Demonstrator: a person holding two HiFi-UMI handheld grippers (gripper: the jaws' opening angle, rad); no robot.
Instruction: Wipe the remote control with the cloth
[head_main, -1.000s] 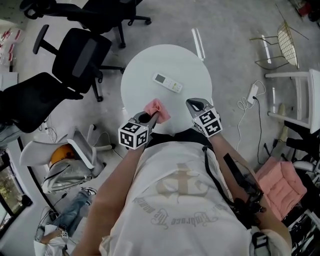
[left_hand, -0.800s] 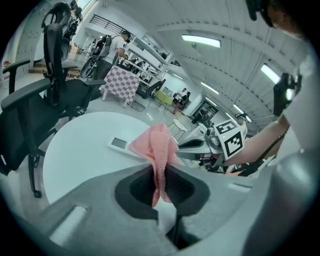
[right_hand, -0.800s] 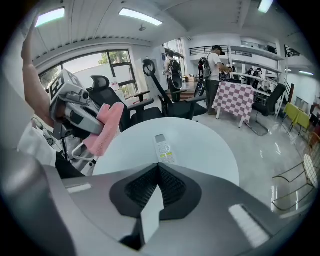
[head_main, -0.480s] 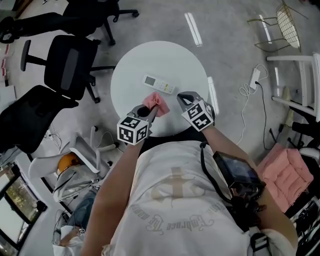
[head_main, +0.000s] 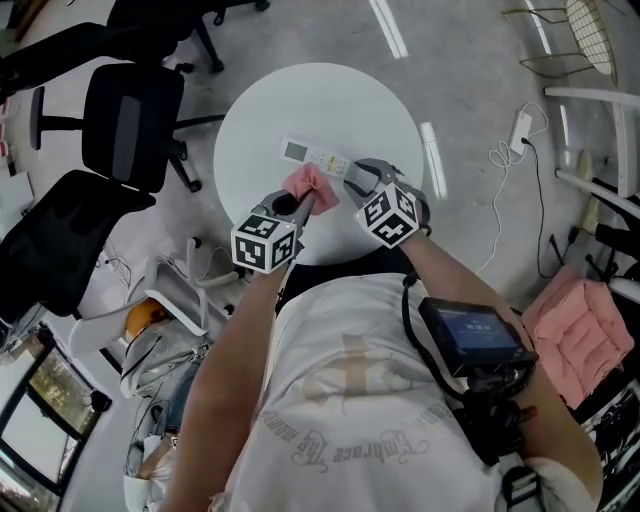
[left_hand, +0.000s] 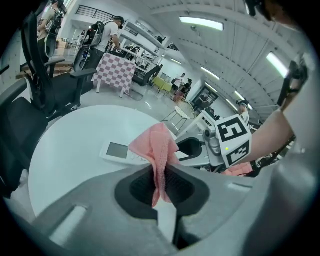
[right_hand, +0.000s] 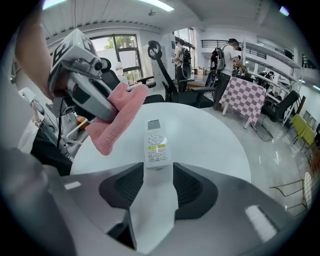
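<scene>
A white remote control (head_main: 315, 157) lies on the round white table (head_main: 300, 100). My left gripper (head_main: 300, 203) is shut on a pink cloth (head_main: 310, 186), which hangs from its jaws just above the remote's near side (left_hand: 119, 151). The cloth (left_hand: 157, 147) is pinched between the pads. My right gripper (head_main: 358, 178) is low over the table at the remote's button end (right_hand: 156, 140). Its jaws are opening, and the remote's end lies between their tips (right_hand: 156, 172). In the right gripper view the cloth (right_hand: 117, 120) hangs just left of the remote.
Black office chairs (head_main: 125, 120) stand left of the table. A white power strip and cable (head_main: 520, 130) lie on the floor to the right. A pink cushion (head_main: 580, 335) sits at the lower right. People and a checked table show far off.
Both grippers have moved forward and down over the table to the remote. The cloth now hangs beside it, and the right gripper's jaws stand at its end.
</scene>
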